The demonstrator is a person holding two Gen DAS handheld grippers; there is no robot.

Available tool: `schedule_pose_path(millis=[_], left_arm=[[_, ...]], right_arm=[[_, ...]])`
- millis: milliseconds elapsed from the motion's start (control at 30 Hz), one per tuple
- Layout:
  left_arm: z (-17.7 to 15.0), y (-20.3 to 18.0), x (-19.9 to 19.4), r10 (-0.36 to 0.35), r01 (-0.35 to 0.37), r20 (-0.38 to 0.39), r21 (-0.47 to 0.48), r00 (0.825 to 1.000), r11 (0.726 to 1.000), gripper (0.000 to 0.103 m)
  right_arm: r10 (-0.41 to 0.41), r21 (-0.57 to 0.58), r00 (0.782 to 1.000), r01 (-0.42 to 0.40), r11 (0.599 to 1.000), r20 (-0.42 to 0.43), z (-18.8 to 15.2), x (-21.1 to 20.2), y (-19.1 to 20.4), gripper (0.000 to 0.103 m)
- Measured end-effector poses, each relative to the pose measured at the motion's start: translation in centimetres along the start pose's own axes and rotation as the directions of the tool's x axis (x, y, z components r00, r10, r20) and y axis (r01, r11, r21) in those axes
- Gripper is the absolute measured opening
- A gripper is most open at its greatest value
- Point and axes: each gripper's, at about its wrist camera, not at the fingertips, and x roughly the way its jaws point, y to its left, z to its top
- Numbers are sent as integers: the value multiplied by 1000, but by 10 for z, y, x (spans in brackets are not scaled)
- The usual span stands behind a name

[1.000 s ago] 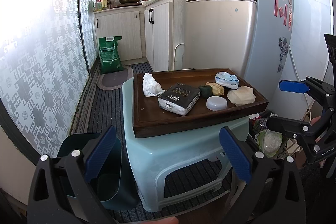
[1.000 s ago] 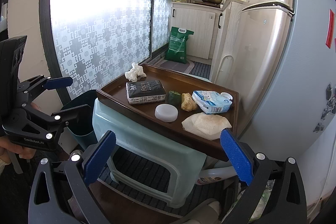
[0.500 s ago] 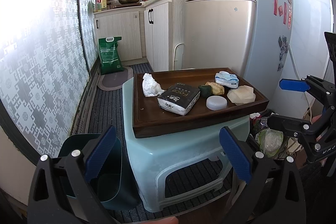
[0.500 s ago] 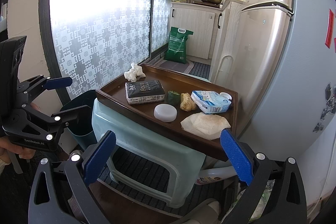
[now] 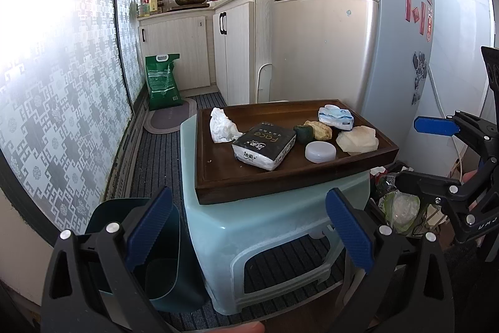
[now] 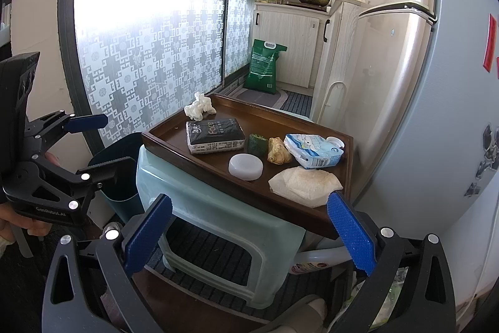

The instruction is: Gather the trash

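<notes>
Both grippers hang in front of the stool, jaws spread wide, nothing held: left gripper (image 5: 249,227), right gripper (image 6: 249,231). Wooden tray (image 5: 218,183) sits on a pale green plastic stool (image 5: 274,227). Crumpled tissue (image 5: 222,126) near tray's far-left corner; tissue pack (image 5: 265,149) mid-tray; white lid (image 5: 320,151), crumpled wrapper (image 5: 358,139) & wipes pack (image 5: 336,116) toward right edge. Dark green bin (image 5: 156,252) on floor just left of stool.

Dark wooden tray (image 5: 218,189), glossy plastic stool (image 5: 265,227)
</notes>
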Motion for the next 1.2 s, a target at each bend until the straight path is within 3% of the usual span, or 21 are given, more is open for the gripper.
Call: schedule_pose_path(millis=[500, 733, 833, 1000, 1200], left_arm=[[-1, -2, -1, -15, 15, -2, 11, 1000, 1000, 100], [1, 2, -1, 10, -10, 8, -2, 1000, 1000, 100], [1, 6, -1, -14, 14, 6, -13, 1000, 1000, 100], [2, 5, -2, -13, 13, 16, -12, 1000, 1000, 100], [4, 4, 0, -20, 20, 11, -14, 1000, 1000, 95]], right_arm=[[6, 23, 1000, -6, 1000, 8, -1, -3, -5, 100], [-7, 25, 1000, 6, 1000, 8, -2, -5, -9, 100], [-9, 22, 1000, 8, 1000, 11, -2, -7, -9, 100], [-5, 12, 1000, 5, 1000, 2, -2, -6, -8, 89], [-6, 7, 1000, 6, 1000, 1, -2, -7, -6, 86]])
